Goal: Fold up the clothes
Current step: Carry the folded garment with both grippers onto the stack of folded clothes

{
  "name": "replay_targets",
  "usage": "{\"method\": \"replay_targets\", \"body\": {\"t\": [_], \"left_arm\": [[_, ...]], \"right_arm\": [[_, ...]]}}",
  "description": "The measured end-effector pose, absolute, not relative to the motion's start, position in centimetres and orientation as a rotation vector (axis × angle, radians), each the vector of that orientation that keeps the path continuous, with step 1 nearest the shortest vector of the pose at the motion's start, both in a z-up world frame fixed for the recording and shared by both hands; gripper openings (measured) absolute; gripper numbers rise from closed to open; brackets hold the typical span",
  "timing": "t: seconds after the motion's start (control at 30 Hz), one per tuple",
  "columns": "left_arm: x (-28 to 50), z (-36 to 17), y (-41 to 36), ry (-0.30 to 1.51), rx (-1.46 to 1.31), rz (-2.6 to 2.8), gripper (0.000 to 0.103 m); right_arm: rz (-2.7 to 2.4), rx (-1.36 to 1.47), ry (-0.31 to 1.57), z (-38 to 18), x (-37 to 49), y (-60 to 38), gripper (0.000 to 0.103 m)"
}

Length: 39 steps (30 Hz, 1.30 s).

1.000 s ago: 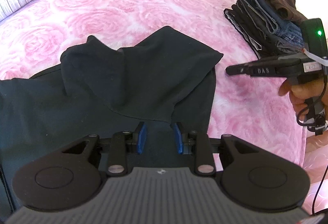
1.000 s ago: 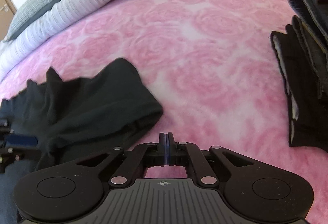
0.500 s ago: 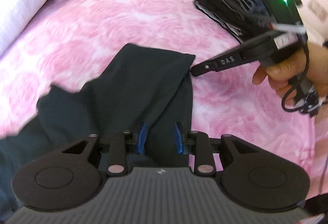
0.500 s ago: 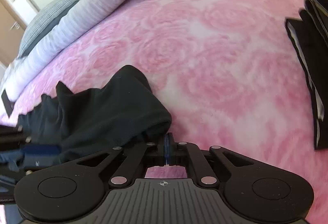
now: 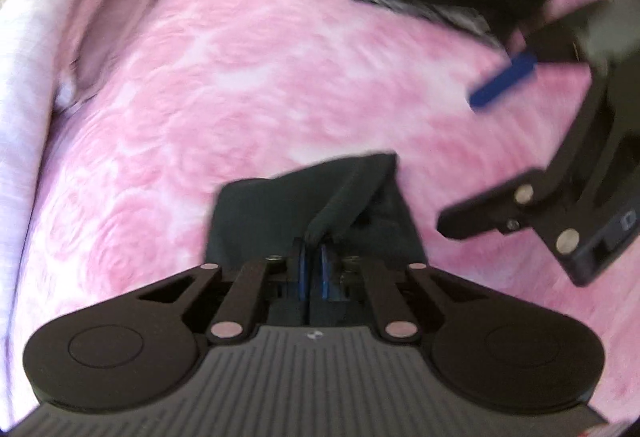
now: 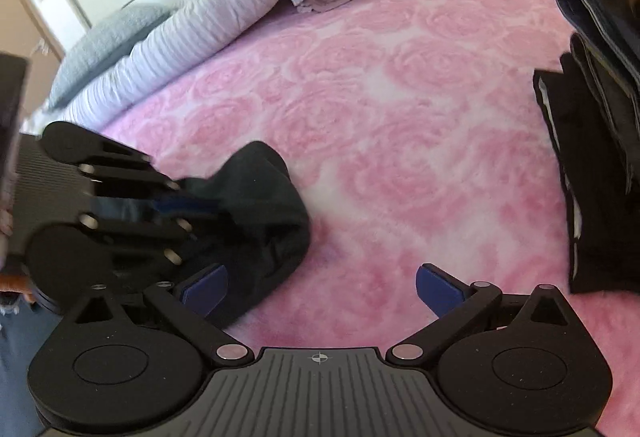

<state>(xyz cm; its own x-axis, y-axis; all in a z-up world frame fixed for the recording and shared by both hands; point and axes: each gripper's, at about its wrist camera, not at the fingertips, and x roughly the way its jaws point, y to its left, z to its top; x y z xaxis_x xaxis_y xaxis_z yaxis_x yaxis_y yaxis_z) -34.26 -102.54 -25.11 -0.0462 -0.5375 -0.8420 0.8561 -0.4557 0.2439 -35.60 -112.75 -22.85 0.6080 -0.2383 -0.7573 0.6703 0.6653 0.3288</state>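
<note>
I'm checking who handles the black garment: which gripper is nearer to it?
Left. The left gripper is shut on the black garment; the right gripper is open just beside it.

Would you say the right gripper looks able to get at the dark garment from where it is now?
Probably yes. The right gripper has its jaws wide open, and the dark garment lies just ahead of its left pad on the pink bedspread. The left gripper, shut on the garment, crowds that side, so only the nearer edge looks free.

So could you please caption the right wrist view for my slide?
Open right gripper beside dark garment pinched by left gripper on pink bedspread.
</note>
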Motion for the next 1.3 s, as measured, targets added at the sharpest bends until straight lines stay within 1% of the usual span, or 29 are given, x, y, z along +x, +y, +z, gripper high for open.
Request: {"method": "replay_targets", "body": {"t": [0.13, 0.3, 0.4, 0.43, 0.47, 0.5, 0.53, 0.6, 0.63, 0.67, 0.77, 0.83, 0.87, 0.9, 0.93, 1.0, 1.07, 1.13, 1.2, 1.3], "left_arm": [[-31.0, -21.8, -101.7, 0.458, 1.037, -1.694, 0.005], [-28.3, -19.5, -100.4, 0.506, 0.914, -1.670, 0.005], [-27.0, -18.3, -99.5, 0.523, 0.845, -1.654, 0.005], [-26.6, -18.0, -99.1, 0.524, 0.821, -1.650, 0.005], [-26.3, -17.8, -98.8, 0.525, 0.798, -1.646, 0.005], [-26.0, -17.6, -98.4, 0.527, 0.777, -1.641, 0.005], [-25.7, -17.4, -98.1, 0.532, 0.759, -1.635, 0.005], [-25.2, -17.2, -97.3, 0.551, 0.732, -1.624, 0.005], [-25.2, -17.2, -97.0, 0.564, 0.719, -1.621, 0.005], [-25.4, -17.3, -96.8, 0.577, 0.708, -1.623, 0.005], [-27.1, -17.7, -96.7, 0.610, 0.684, -1.665, 0.006], [-29.0, -18.4, -97.1, 0.649, 0.680, -1.708, 0.012], [-30.0, -18.8, -97.3, 0.668, 0.681, -1.728, 0.012], [-30.8, -19.2, -97.4, 0.685, 0.684, -1.747, 0.012], [-31.5, -19.5, -97.3, 0.698, 0.688, -1.766, 0.015], [-32.1, -20.2, -96.9, 0.717, 0.701, -1.778, 0.016], [-32.0, -20.8, -96.0, 0.736, 0.719, -1.763, 0.016], [-30.9, -21.3, -95.1, 0.752, 0.735, -1.723, 0.016], [-29.5, -21.8, -94.1, 0.769, 0.749, -1.679, 0.016], [-27.6, -22.3, -93.0, 0.790, 0.768, -1.614, 0.016]], "right_arm": [[-0.530, 0.669, 0.745, -23.3, -33.9, -112.6, 0.103], [-0.450, 0.701, 0.761, -24.6, -30.4, -112.0, 0.103], [-0.394, 0.670, 0.792, -25.2, -28.2, -110.4, 0.102], [-0.383, 0.647, 0.800, -25.3, -27.7, -109.8, 0.097], [-0.387, 0.614, 0.812, -25.4, -27.4, -109.3, 0.088], [-0.392, 0.581, 0.825, -25.5, -27.1, -108.8, 0.050], [-0.423, 0.530, 0.853, -25.4, -26.8, -108.7, 0.007], [-0.434, 0.520, 0.881, -24.8, -26.9, -110.1, 0.003], [-0.446, 0.508, 0.893, -24.2, -27.1, -111.0, 0.003], [-0.479, 0.417, 0.896, -23.0, -27.2, -111.6, 0.003], [-0.624, 0.061, 0.872, -18.6, -27.9, -113.6, 0.003], [-0.747, -0.275, 0.827, -15.9, -28.7, -113.6, 0.004], [-0.791, -0.429, 0.800, -15.3, -29.1, -113.1, 0.004], [-0.815, -0.581, 0.785, -15.3, -29.5, -112.4, 0.004], [-0.812, -0.655, 0.792, -16.2, -29.7, -111.9, 0.004], [-0.800, -0.795, 0.806, -18.0, -30.2, -110.8, 0.004], [-0.739, -0.815, 0.878, -20.8, -30.7, -109.9, 0.004], [-0.692, -0.773, 0.979, -23.4, -31.0, -109.6, 0.004], [-0.689, -0.679, 1.067, -24.9, -31.6, -109.3, 0.004], [-0.726, -0.489, 1.161, -25.5, -33.2, -108.5, 0.004]]}}
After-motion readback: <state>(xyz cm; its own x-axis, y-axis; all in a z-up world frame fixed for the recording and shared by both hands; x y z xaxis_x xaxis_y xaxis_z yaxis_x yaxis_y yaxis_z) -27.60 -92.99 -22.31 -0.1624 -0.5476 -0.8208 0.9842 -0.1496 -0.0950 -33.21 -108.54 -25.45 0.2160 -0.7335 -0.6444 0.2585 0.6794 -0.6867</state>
